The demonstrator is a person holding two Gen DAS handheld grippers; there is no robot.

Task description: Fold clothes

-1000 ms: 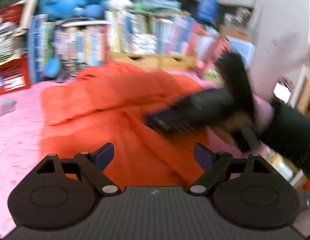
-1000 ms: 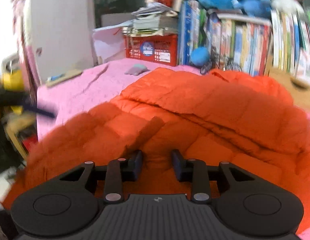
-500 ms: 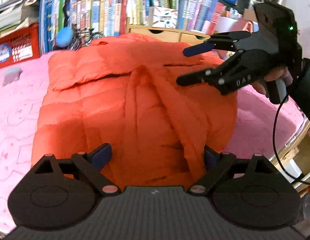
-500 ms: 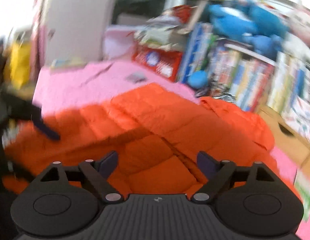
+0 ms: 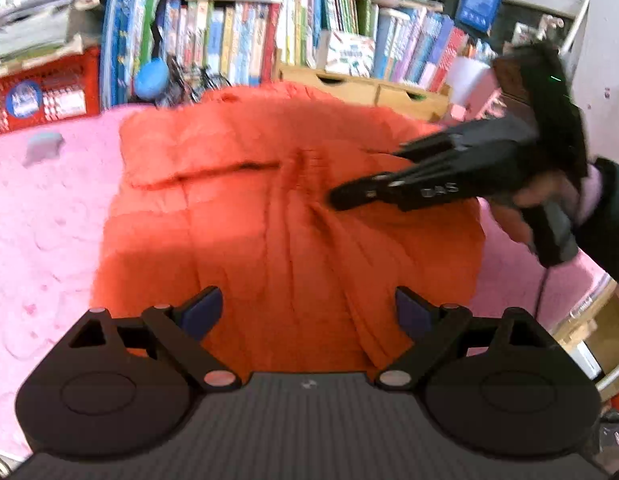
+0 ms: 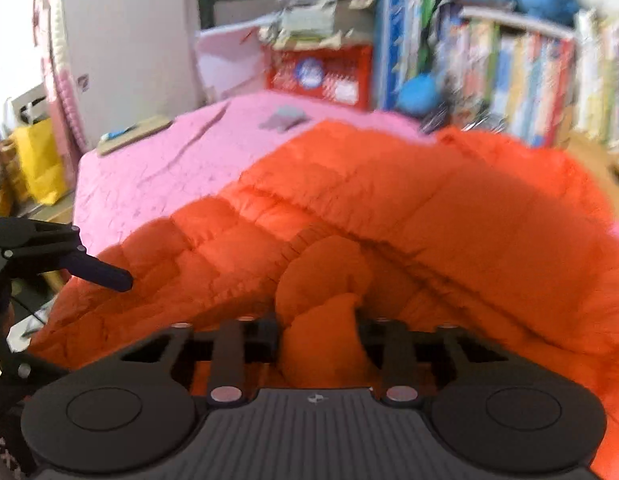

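From the left gripper [image 5: 307, 312], gaping wide with nothing in it, the coat [image 5: 269, 208] lies flat on the pink bed [image 5: 41, 216].

The right gripper [image 6: 317, 334] has just clamped a puffy fold of the coat; it may slip out.

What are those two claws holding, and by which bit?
The right gripper pinches a bunched fold of the orange jacket; the left gripper is open, holding nothing.

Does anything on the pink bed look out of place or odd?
Nothing damaged or spilled. The orange jacket lies only partly folded, rumpled down the middle, and the right gripper pinches a bunched fold of it. A small grey thing lies alone beside it.
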